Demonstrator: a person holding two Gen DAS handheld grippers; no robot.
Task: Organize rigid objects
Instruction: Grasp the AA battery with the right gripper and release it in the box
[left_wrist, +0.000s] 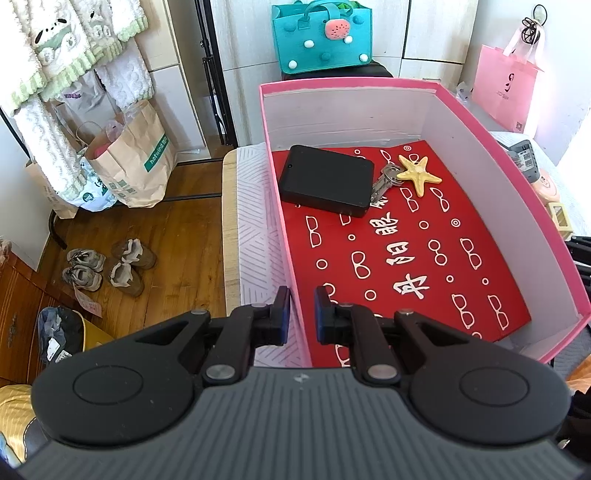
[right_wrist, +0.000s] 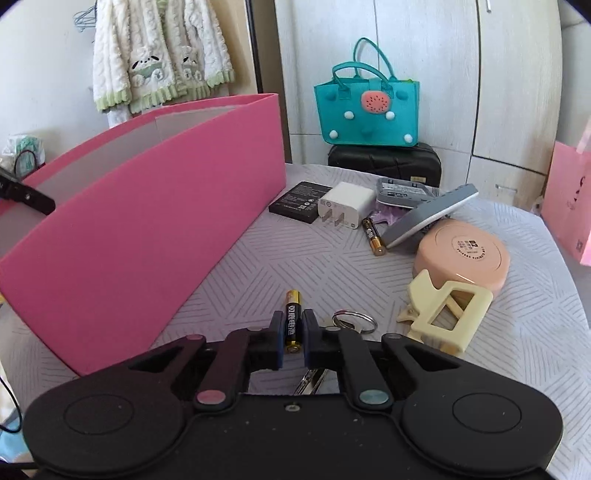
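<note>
A pink box (left_wrist: 480, 122) with a red patterned floor holds a black flat device (left_wrist: 327, 179), keys (left_wrist: 384, 181) and a yellow starfish (left_wrist: 419, 173). My left gripper (left_wrist: 302, 314) straddles the box's near left wall, slightly open and empty. In the right wrist view the box (right_wrist: 147, 221) stands to the left. My right gripper (right_wrist: 293, 330) is shut on a black-and-gold battery (right_wrist: 292, 314) just above the cloth. A key ring (right_wrist: 354, 321) lies beside the right finger.
On the cloth lie a cream hair clip (right_wrist: 447, 314), a pink round case (right_wrist: 463, 254), a second battery (right_wrist: 373, 236), a white charger (right_wrist: 345, 208), a flat black battery pack (right_wrist: 299, 201) and a grey remote (right_wrist: 428, 214). A teal bag (right_wrist: 369, 110) stands behind.
</note>
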